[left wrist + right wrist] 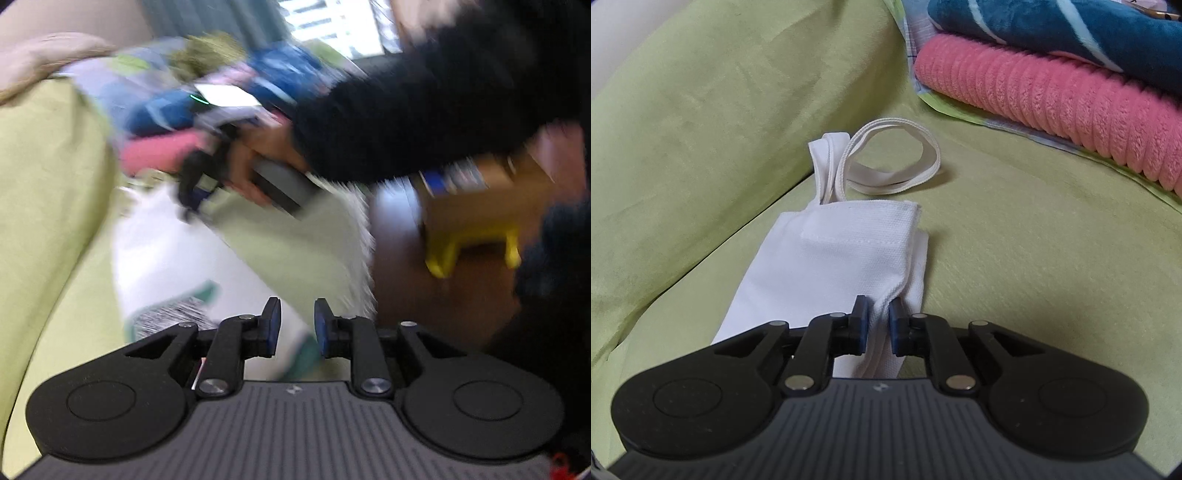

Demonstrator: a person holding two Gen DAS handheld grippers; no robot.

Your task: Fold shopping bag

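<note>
A white fabric shopping bag (pixel 827 258) lies folded lengthwise into a narrow strip on a green sofa seat, its white handles (pixel 886 162) looped at the far end. My right gripper (pixel 878 325) is shut on a fold of the bag's near right edge. In the blurred left wrist view the bag (pixel 177 254) shows white with a green and grey print. My left gripper (pixel 297 325) is open and empty above the bag's near end. The right gripper (pixel 199 184), held by a hand in a black sleeve, shows at the bag's far end.
A pink ribbed towel (pixel 1071 110) and a dark teal blanket (pixel 1071 33) are stacked on the seat at the right. The green sofa back (pixel 701 129) rises at the left. In the left wrist view a brown box on a yellow stool (pixel 476 221) stands on the floor.
</note>
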